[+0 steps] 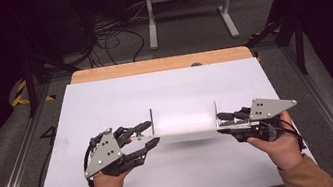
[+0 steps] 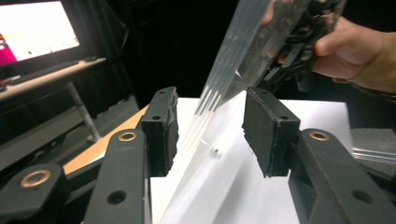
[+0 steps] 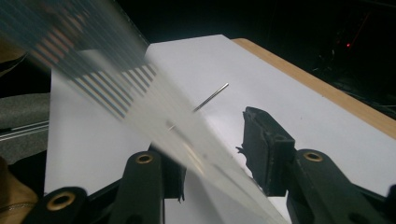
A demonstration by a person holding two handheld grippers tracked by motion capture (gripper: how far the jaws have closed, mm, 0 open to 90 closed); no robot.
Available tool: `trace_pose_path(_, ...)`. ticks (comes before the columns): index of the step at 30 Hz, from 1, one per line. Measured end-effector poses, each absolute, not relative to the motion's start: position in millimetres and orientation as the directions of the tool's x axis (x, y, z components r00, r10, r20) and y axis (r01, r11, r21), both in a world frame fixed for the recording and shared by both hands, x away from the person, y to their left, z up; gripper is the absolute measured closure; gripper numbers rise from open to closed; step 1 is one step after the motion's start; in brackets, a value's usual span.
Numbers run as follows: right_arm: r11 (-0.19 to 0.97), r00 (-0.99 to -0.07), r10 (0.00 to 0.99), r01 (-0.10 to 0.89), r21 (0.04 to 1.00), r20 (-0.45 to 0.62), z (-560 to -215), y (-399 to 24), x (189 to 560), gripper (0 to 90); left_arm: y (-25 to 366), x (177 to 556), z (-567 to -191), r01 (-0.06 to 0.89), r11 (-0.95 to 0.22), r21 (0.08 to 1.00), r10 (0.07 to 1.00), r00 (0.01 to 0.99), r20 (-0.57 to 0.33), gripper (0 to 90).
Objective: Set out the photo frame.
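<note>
Clear flat acrylic panel, thin metal posts.

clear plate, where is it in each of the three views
High view: the clear plate lies centre, spanning between the left tool and the right tool.
Left gripper view: it runs as a slanted band from bottom centre to top right, between the black pads.
Right gripper view: blurred, it runs from top left to bottom centre.
Shared landmark: the white table sheet with its wooden edge.

No legible text, label, brand, number or sign anywhere on the table or the grippers.
</note>
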State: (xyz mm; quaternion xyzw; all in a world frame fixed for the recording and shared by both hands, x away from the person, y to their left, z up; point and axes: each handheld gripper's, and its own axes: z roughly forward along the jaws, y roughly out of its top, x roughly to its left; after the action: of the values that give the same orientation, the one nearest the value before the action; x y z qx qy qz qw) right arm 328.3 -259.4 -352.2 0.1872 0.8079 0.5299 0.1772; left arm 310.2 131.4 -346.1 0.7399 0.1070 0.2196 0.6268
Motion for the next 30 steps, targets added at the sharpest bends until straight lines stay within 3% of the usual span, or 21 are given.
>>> trace_pose_path(6, 0.339, -0.867, 0.493, 0.122, 0.933, -0.066, -356, -260, 334, 59.5, 127, 331, -366, -0.043, -0.223, 0.974, 0.462, 0.875, 0.144, 48.1)
trace_pose_path(17, 0.312, -0.826, 0.547, 0.055, 0.949, -0.132, -355, -259, 343, 57.3, 124, 357, -381, -0.017, -0.205, 0.979, 0.515, 0.848, 0.122, 53.7)
trace_pose_path(30, 0.232, -0.766, 0.637, 0.088, 0.969, -0.083, -367, -263, 379, 52.8, 116, 398, -389, 0.041, -0.185, 0.982, 0.563, 0.823, 0.072, 52.7)
